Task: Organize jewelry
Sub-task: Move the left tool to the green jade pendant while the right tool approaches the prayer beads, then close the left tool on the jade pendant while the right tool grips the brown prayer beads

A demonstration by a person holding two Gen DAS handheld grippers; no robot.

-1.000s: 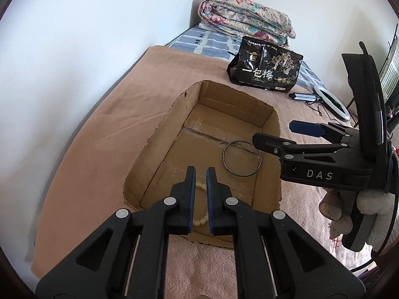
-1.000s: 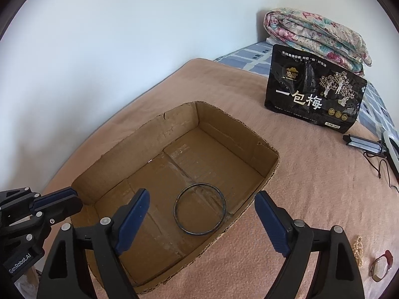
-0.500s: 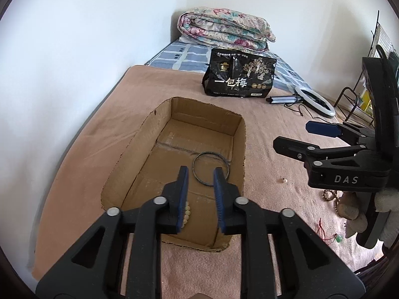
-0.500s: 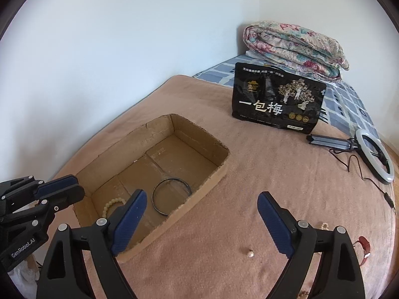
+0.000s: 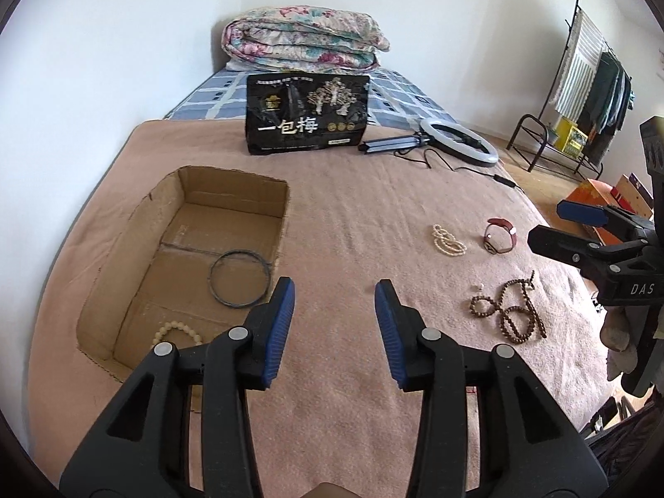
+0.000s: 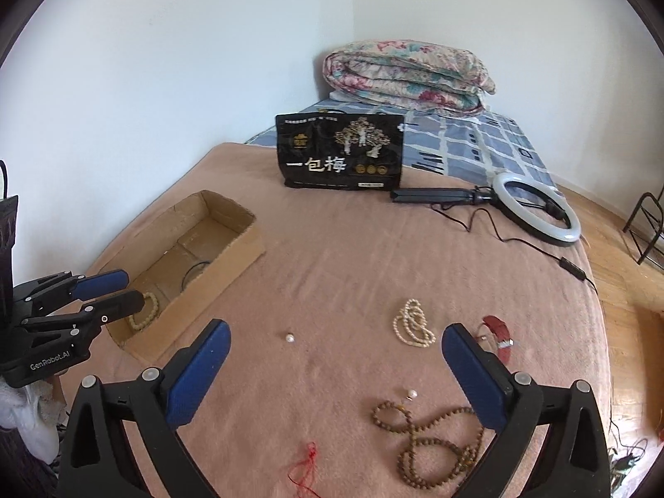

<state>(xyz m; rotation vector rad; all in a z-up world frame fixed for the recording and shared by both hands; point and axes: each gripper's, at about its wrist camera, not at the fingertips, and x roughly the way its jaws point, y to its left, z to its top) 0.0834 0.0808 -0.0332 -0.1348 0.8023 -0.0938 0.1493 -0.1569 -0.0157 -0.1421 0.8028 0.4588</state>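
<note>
Jewelry: the cream bracelet [image 5: 178, 331] now lies in the box [image 5: 124, 249] beside the ring [image 5: 238, 278], dropped a second ago by the left gripper [image 5: 334, 311], now wide and pulled back; right gripper [image 6: 332, 369] wide above beads [image 6: 431, 448], likely next

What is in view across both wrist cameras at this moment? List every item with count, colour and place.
cardboard box: 1, brown, left on the blanket
thin ring: 1, dark, in the box
cream bead bracelet: 1, in the box's near corner
pearl strand: 1, white, on the blanket
loose pearls: 2, white, on the blanket
wooden bead strand: 1, brown, near edge
red band: 1, beside the pearl strand
red thread: 1, near edge
black bag: 1, gold print, standing far
ring light: 1, white, far right
folded quilt: 1, floral, far end
blanket: 1, pink
left gripper: open
right gripper: open
</note>
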